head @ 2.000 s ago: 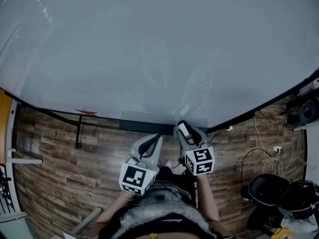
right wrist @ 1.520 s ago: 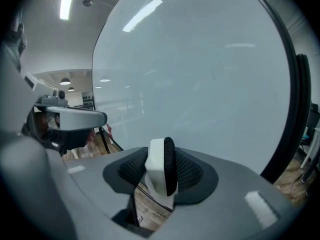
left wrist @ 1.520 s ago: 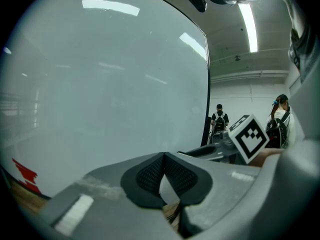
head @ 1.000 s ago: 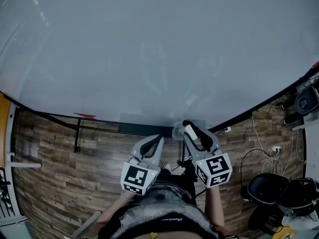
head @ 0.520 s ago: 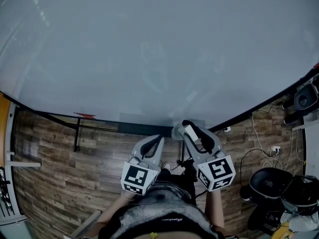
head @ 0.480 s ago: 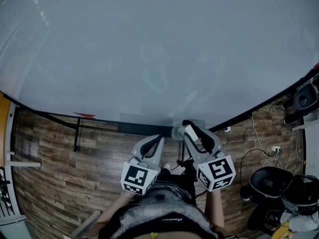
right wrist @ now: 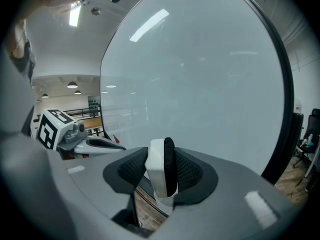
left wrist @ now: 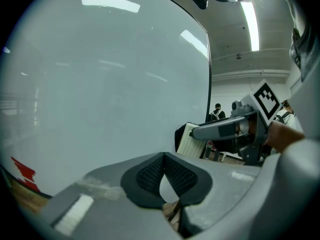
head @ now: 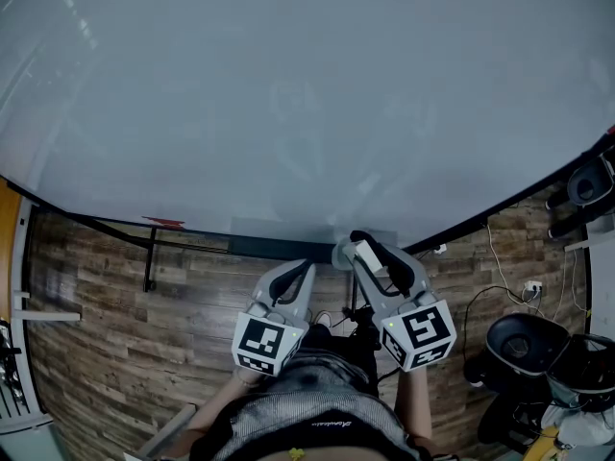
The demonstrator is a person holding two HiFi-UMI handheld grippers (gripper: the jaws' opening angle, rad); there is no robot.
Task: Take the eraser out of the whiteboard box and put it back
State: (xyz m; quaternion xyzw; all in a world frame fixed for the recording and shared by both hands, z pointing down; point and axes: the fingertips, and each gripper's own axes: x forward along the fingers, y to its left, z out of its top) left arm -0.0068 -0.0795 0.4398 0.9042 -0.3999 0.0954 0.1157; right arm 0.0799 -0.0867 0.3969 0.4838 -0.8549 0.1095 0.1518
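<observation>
My right gripper (head: 363, 249) is shut on the eraser (head: 366, 254), a white block with a black felt face, held upright between the pads (right wrist: 161, 174). It hovers at the lower edge of the whiteboard (head: 288, 94), just over the right end of the dark whiteboard box (head: 269, 248). My left gripper (head: 306, 269) sits to its left, a little nearer me, with its jaws shut (left wrist: 164, 176) and nothing between them. In the left gripper view the eraser (left wrist: 189, 140) shows to the right in the other gripper's jaws.
Wood-plank floor (head: 106, 334) lies below the board. A black chair (head: 524, 349) and cables (head: 500, 286) are at the right. A small red mark (head: 165, 223) sits near the board's bottom edge. A metal frame (head: 19, 305) stands at the left.
Since the earliest frame my right gripper, with the eraser in it, has shifted a little to the right along the board's lower edge. Over the last half second nothing has moved.
</observation>
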